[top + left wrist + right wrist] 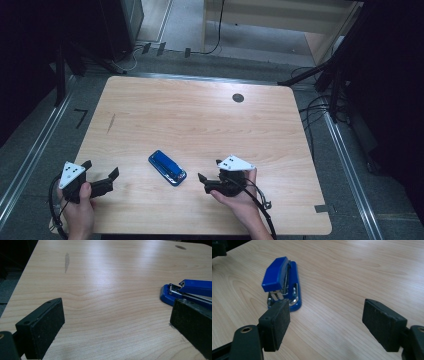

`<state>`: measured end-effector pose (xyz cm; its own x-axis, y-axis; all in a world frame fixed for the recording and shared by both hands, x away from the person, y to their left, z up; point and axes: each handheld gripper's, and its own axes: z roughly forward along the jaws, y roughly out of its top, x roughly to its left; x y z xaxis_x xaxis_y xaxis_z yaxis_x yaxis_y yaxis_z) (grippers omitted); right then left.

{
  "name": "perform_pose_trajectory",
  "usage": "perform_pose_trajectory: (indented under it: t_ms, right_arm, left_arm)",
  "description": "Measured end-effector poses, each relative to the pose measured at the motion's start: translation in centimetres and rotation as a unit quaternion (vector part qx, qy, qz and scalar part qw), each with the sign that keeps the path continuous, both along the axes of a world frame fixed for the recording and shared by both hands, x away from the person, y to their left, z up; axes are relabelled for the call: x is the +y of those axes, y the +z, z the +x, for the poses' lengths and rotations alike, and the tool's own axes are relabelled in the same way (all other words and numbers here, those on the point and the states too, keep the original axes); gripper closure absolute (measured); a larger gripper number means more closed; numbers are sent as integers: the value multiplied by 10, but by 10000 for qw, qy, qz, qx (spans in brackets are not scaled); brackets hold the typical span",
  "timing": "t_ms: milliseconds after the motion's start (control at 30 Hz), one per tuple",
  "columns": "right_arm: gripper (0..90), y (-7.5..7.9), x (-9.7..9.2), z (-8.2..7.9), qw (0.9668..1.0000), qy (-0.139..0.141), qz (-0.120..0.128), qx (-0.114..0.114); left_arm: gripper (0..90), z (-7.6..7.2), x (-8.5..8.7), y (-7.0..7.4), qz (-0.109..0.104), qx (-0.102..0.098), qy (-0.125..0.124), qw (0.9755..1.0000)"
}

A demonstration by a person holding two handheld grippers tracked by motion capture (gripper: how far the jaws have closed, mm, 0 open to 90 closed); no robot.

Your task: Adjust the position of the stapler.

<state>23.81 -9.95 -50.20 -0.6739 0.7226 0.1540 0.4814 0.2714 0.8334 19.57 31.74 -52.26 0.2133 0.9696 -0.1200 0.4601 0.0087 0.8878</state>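
A blue stapler (167, 167) lies flat on the wooden table (200, 120), near its front middle. My left gripper (102, 172) rests at the front left, held by a hand, its jaws wide apart with nothing between them. In the left gripper view (115, 322) the stapler (185, 291) sits to the right, beyond the right jaw. My right gripper (209, 171) stands open just right of the stapler, pointing toward it. In the right gripper view (324, 322) the stapler (283, 282) lies ahead on the left, its metal mouth facing the left jaw, apart from it.
A round dark cable hole (238, 98) marks the table's far right part. A thin grey scuff (110, 123) lies at the left. Dark stands and cables (320, 107) crowd the floor around the table's right and back edges.
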Motion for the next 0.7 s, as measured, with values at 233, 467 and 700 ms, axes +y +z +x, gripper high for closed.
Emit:
perform_pose_trajectory:
  t_ms: [233,467,700]
  right_arm:
    - [229,0,17,-1,9999,147,-4,-15]
    - [208,-1,31,0,9997,259,-30,-3]
    - [202,-5,44,-1,9993,371,-2,50]
  left_arm:
    - [0,0,1,0,-61,3,2,10000]
    - [0,1,1,0,-59,45,-38,10000]
    - [0,2,1,0,-61,58,-58,9999]
